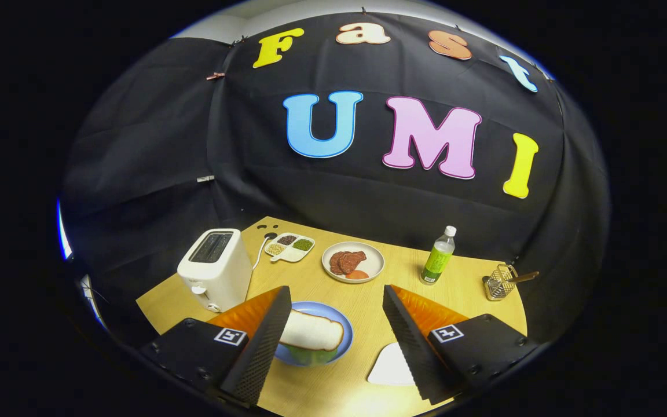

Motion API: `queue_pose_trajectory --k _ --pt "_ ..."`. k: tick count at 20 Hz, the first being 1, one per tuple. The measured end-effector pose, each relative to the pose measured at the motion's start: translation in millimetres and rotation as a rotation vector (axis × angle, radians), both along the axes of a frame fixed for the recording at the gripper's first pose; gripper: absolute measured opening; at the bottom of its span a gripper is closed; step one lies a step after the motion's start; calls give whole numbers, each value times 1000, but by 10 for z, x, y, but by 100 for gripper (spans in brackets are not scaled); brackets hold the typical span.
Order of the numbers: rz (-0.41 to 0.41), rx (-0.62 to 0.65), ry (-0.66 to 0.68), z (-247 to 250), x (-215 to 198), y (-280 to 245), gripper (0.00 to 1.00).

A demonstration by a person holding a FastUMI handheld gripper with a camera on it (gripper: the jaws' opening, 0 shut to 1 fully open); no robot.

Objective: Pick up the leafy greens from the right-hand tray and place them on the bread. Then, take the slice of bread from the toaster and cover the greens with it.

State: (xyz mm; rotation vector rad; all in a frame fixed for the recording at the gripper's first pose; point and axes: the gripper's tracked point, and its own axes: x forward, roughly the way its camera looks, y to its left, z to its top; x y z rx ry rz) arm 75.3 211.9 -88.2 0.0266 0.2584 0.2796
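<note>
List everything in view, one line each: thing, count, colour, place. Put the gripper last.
toaster: one, white, beyond the left finger
divided dish: one, white, holding dark, yellow and green fillings, behind the toaster
round plate: one, cream, with brown and orange food, mid-table
bottle: one, green with white cap, right of the round plate
wire holder: one, metal, far right of the table
blue plate: one, between the fingers, nearer the left one
bread slice: one, white, on the blue plate over greens
white tray: one, by the right finger
table: one, light wood
gripper: one, fingers apart, holding nothing
</note>
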Motion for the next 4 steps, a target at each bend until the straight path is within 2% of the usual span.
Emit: queue_pose_trajectory --k 4 --pt "-15 2 -4 34 -21 16 99"
